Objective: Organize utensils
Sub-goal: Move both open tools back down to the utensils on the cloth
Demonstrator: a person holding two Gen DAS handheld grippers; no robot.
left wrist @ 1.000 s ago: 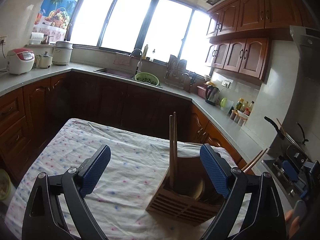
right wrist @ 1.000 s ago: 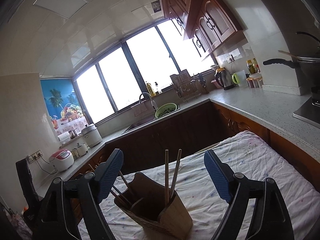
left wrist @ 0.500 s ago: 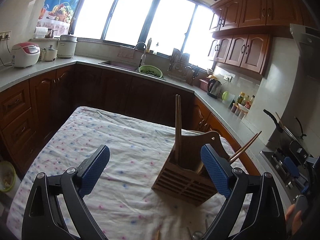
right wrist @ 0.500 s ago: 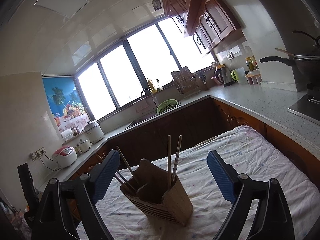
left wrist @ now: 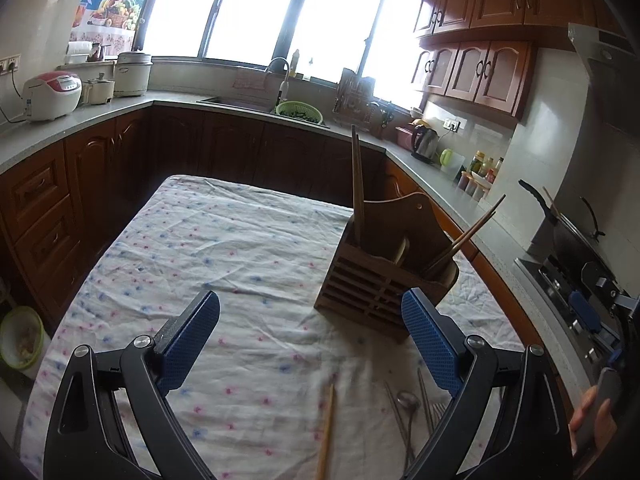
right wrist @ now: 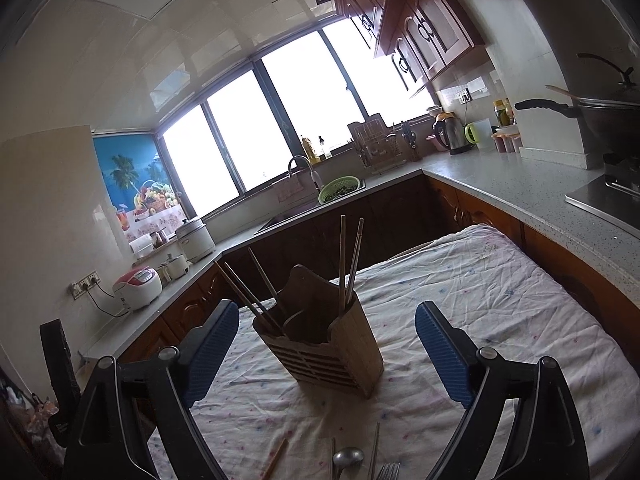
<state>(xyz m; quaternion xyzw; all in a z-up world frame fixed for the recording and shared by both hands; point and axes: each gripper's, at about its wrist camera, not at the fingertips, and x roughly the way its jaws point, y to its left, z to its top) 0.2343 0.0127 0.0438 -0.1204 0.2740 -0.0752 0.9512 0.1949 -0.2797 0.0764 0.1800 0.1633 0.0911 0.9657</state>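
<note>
A slatted wooden utensil holder [left wrist: 376, 284] stands on the cloth-covered table [left wrist: 224, 248], with wooden chopsticks [left wrist: 357, 188] upright in it and more leaning out right. It also shows in the right wrist view [right wrist: 320, 344]. My left gripper [left wrist: 312, 336] is open and empty, near side of the holder. My right gripper [right wrist: 324, 344] is open and empty, with the holder between its fingers but farther off. On the near cloth lie a wooden chopstick [left wrist: 326, 432], a metal spoon [left wrist: 406, 404], metal chopsticks [left wrist: 424, 396] and a fork [right wrist: 388, 471].
Dark wood cabinets and a grey countertop [left wrist: 100, 110] wrap around the table. A sink with a green colander [left wrist: 300, 112] is at the back, a rice cooker [left wrist: 52, 94] at left, a stove with a pan [left wrist: 568, 232] at right. A bin [left wrist: 20, 340] stands on the floor left.
Both grippers have pulled back and up from the holder. The loose utensils on the near cloth have come into view. Both stay open.
</note>
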